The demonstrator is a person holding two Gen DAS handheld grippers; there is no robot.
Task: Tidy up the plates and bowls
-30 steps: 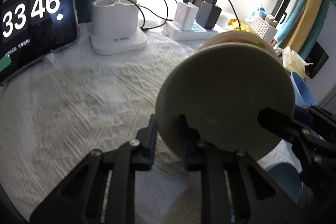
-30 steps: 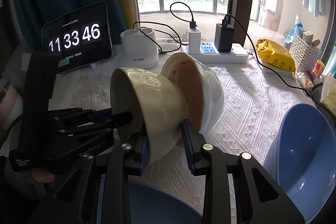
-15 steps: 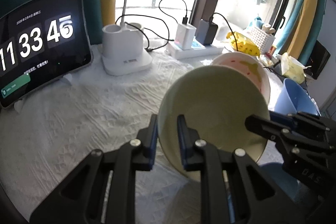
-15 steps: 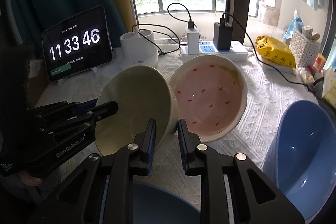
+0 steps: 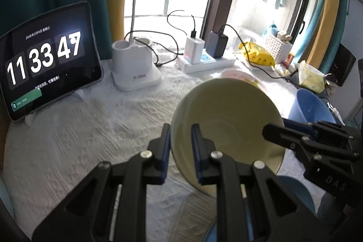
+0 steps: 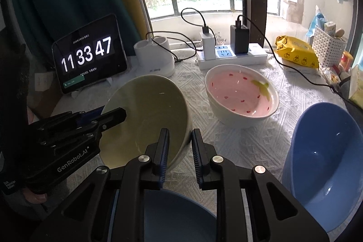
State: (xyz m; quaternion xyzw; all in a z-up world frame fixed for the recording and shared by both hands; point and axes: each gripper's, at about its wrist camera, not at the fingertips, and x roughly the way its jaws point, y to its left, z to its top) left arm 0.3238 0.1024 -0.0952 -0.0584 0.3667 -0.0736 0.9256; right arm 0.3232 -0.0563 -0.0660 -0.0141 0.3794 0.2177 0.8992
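A pale cream bowl (image 5: 226, 119) is held tilted above the table, one gripper on each side of its rim. My left gripper (image 5: 180, 149) is shut on its rim; it also shows at the left of the right wrist view (image 6: 113, 115). My right gripper (image 6: 180, 151) is shut on the opposite rim of the cream bowl (image 6: 145, 117), and it shows in the left wrist view (image 5: 272, 128). A pink strawberry-pattern bowl (image 6: 240, 92) sits upright on the cloth behind. A blue bowl (image 6: 324, 162) leans at the right, and a dark blue bowl (image 6: 177, 214) lies under my right gripper.
A tablet clock (image 6: 88, 56) stands at the back left. A white holder (image 6: 156, 56) and a power strip (image 6: 231, 56) with cables sit by the window. A yellow packet (image 6: 295, 53) and a white basket (image 6: 329, 40) are at the back right. A white cloth (image 5: 79, 128) covers the table.
The cream bowl has turned from nearly on edge to more open-side-up and come lower. The pink bowl, first tilted against it, now stands apart and upright on the cloth.
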